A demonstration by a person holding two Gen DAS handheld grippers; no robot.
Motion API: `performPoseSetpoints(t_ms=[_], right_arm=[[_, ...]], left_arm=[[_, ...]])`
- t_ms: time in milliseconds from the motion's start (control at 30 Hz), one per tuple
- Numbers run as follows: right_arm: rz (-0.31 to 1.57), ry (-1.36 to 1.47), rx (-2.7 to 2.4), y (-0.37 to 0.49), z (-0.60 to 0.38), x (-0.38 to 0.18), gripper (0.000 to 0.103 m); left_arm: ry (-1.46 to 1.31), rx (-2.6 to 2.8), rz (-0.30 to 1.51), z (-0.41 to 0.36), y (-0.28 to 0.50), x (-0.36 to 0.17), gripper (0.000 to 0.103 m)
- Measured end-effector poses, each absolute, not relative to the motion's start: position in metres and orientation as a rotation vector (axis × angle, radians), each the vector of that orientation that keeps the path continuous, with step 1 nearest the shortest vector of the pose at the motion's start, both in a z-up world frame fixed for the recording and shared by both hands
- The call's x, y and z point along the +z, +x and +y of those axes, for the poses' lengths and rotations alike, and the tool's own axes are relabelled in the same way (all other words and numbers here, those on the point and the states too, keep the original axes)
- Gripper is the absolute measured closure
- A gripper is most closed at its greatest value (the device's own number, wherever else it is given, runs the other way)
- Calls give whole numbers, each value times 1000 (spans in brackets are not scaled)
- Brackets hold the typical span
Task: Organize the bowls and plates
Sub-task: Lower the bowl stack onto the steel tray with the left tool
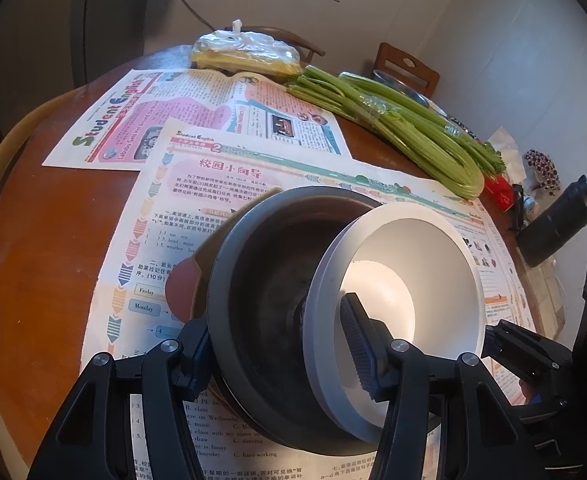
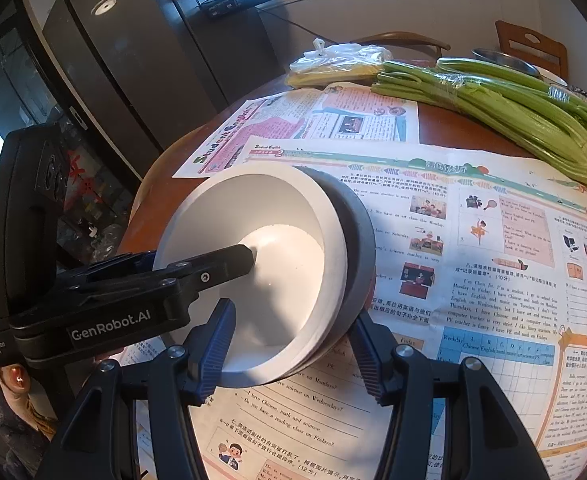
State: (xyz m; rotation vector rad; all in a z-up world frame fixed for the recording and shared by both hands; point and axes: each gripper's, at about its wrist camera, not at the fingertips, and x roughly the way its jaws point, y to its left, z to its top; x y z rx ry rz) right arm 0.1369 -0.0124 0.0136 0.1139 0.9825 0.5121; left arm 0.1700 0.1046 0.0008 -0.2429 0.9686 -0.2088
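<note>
A white bowl (image 1: 413, 272) leans tilted inside a dark grey bowl (image 1: 265, 264), which rests on a brown plate (image 1: 185, 280) on the newspaper. My left gripper (image 1: 281, 344) straddles both bowls' near rims: one finger sits inside the white bowl, the other outside the grey bowl's wall. In the right wrist view the white bowl (image 2: 277, 224) and grey bowl (image 2: 357, 232) sit between my right gripper's (image 2: 293, 352) open fingers, which stand apart around the stack's near rim. The left gripper's finger (image 2: 229, 260) reaches into the white bowl.
Newspapers (image 1: 229, 152) cover the round wooden table (image 1: 33, 240). Celery (image 1: 405, 120) lies at the back right, a bagged yellow bundle (image 1: 245, 52) at the back, a dark flask (image 1: 561, 220) at the right edge. A metal dish (image 2: 505, 60) sits behind the celery.
</note>
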Motion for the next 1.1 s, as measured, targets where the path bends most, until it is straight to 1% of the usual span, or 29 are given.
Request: performPoseSetpoints(t_ms=[67, 733, 1100], right_arm=[[982, 118, 510, 136, -13, 14, 46], [981, 94, 509, 138, -10, 13, 46], [974, 92, 487, 139, -12, 15, 46]], left_arm=[[-235, -203, 968, 104, 170, 1, 44], [-188, -177, 952, 101, 167, 5, 43], [-153, -149, 893, 105, 158, 17, 43]])
